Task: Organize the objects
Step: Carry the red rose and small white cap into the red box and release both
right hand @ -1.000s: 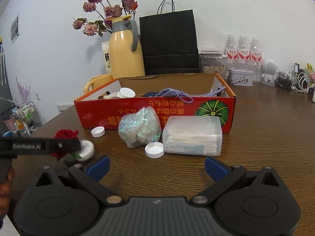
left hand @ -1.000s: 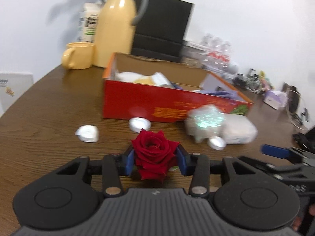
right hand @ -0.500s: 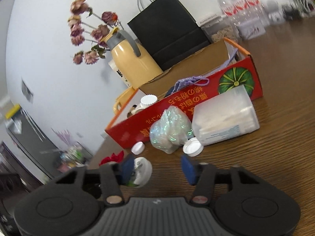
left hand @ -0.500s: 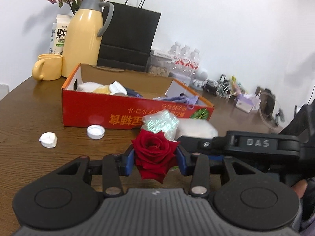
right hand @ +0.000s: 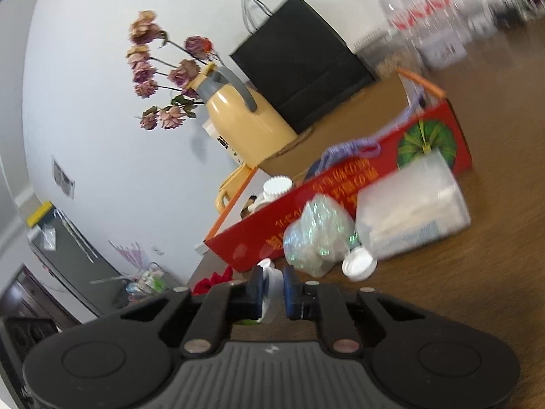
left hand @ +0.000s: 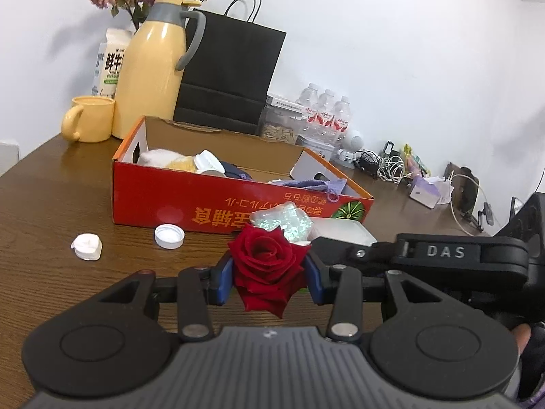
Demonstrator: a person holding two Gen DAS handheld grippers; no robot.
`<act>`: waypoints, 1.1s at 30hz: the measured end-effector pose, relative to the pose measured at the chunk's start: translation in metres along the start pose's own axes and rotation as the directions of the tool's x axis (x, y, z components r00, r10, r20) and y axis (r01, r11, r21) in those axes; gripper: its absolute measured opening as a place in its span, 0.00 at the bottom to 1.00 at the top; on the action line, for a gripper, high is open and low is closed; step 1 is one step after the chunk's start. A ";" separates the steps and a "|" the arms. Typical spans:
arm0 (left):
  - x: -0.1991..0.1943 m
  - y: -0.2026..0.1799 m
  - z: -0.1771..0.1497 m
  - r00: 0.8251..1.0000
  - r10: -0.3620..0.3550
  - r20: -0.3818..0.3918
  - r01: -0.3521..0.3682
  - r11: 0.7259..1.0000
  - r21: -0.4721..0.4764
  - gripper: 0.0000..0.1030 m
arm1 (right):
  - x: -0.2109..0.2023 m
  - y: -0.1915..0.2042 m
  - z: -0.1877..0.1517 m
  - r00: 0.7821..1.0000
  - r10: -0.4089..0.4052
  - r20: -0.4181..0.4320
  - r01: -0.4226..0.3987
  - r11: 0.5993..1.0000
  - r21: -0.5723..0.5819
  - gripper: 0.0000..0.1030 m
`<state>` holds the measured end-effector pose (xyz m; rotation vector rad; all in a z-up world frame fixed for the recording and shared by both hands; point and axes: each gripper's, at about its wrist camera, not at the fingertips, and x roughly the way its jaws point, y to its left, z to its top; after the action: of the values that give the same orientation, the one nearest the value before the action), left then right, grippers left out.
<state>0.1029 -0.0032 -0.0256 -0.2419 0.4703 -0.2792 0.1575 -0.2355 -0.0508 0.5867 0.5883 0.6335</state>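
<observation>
**Both grippers loaded: rose in the left, white object in the right**

Left gripper (left hand: 269, 281): the blue-padded fingers are pinched on a deep red rose blossom (left hand: 267, 266), one pad on each side of the petals. The blossom sits above the brown wood-grain table (left hand: 51, 204), in front of the red open-top cardboard box (left hand: 211, 204) with orange lettering.

Right gripper (right hand: 272, 294): the fingers are drawn close together on a small white round object (right hand: 272, 288) held edge-on between the pads. Its exact identity cannot be told from the blurred right wrist view. In the left wrist view, the right gripper's black body crosses just right of the rose.

Objects on the table in front of the box:
- a white screw cap (left hand: 169, 236), lying open side up;
- a small white tealight-like piece (left hand: 87, 246), left of the cap and apart from it;
- a crumpled iridescent plastic bag (right hand: 316, 238), touching the box front;
- a translucent rectangular plastic container (right hand: 414, 209), just beside the bag;
- a second white cap (right hand: 359, 263), against the bag and container.

The box holds white and purple items.
</observation>
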 end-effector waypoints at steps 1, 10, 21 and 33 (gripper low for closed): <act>-0.001 0.001 0.001 1.000 0.005 0.005 -0.005 1.000 0.001 0.41 | -0.001 0.002 0.001 1.000 -0.004 0.009 0.004 1.000 -0.010 0.10; -0.008 0.006 0.023 0.995 0.055 0.080 -0.057 0.998 0.015 0.41 | -0.010 0.006 0.018 0.995 -0.012 0.099 0.018 0.998 -0.065 0.08; 0.036 0.007 0.081 0.980 0.137 0.145 -0.143 0.989 0.030 0.42 | 0.017 0.009 0.091 0.971 -0.052 0.232 0.084 0.988 -0.131 0.08; 0.118 0.015 0.115 0.958 0.246 0.148 -0.248 0.969 -0.006 0.42 | 0.080 -0.025 0.124 0.952 -0.164 0.259 0.202 0.971 -0.127 0.08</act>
<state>0.2621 -0.0077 0.0208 -0.1876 0.3476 -0.0193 0.3011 -0.2370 -0.0074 0.4521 0.3510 0.4171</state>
